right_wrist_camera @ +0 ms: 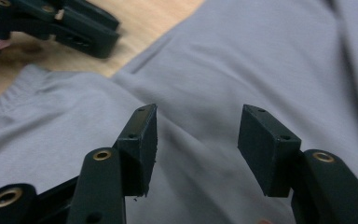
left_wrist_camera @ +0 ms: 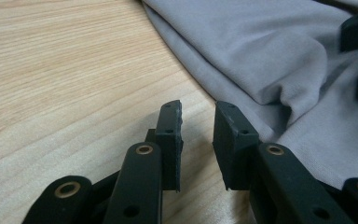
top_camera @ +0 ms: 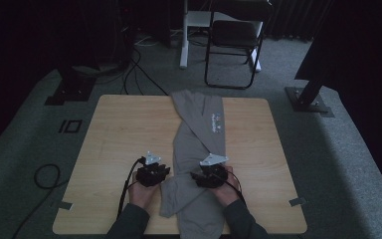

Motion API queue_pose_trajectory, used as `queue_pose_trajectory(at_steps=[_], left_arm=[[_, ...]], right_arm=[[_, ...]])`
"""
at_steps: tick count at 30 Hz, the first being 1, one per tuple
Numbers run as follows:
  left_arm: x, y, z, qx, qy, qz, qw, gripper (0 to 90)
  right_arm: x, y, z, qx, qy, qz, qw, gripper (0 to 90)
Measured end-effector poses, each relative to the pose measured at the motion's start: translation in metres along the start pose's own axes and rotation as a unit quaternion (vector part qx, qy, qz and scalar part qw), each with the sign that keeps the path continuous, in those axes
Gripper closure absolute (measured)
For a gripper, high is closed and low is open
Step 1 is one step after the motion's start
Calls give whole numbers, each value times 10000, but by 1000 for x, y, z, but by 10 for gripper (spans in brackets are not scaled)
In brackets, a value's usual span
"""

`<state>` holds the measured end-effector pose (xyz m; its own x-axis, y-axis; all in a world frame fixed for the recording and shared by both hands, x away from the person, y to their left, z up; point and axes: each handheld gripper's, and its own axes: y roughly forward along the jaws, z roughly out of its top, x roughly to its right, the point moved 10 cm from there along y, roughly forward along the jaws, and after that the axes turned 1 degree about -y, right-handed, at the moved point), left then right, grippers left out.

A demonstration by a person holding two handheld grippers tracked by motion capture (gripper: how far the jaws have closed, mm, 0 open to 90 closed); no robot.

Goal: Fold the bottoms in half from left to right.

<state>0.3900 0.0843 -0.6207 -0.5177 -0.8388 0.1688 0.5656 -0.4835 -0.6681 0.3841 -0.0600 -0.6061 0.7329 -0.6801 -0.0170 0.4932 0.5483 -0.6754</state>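
High view: a wooden table [top_camera: 114, 134] carries a grey garment [top_camera: 199, 129] laid lengthwise down its middle, from the far edge to the near one. At the left, the left gripper [top_camera: 160, 169] sits on bare wood just beside the cloth's near left edge; in the left gripper view its 2 jaws stand a little apart with nothing between them. The garment is plain grey and softly creased, with a folded-over hem and a small printed logo [top_camera: 217, 122] on its far part. At the right, the right gripper [top_camera: 199, 175] hovers over the fabric, jaws wider apart and empty.
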Motion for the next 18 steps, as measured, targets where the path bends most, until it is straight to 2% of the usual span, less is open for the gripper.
queue_pose_trajectory(at_steps=[1,2,3,6,8,11,12,15,16,18], left_arm=[[1,0,0,5,-28,-16,10000,725],[1,0,-1,8,-30,-25,10000,725],[2,-1,-1,-4,-4,-32,10000,725],[7,-1,-3,-5,21,-74,10000,725],[10,-2,-4,-20,80,-76,9999,725],[12,-2,-5,-22,57,-95,9999,725],[12,-2,-5,-20,53,-87,9999,725],[16,-3,-3,6,74,-101,9999,725],[16,-3,-3,6,74,-101,9999,725],[21,-4,1,48,148,-95,9998,725]], right_arm=[[-5,5,-4,-191,-83,71,9998,497],[-5,5,-4,-191,-83,71,9998,497],[-7,7,-6,-266,-131,93,9995,537],[-11,3,-12,-303,-230,109,9992,795],[-12,-5,-14,-268,-269,83,9992,893],[-13,-17,-19,-232,-249,149,9993,898],[-13,-28,-23,-144,-222,179,9995,899],[-13,-47,-31,-37,-138,205,9997,897],[-13,-47,-31,-37,-138,205,9997,897],[-14,-63,-45,-46,-125,222,9997,896]])
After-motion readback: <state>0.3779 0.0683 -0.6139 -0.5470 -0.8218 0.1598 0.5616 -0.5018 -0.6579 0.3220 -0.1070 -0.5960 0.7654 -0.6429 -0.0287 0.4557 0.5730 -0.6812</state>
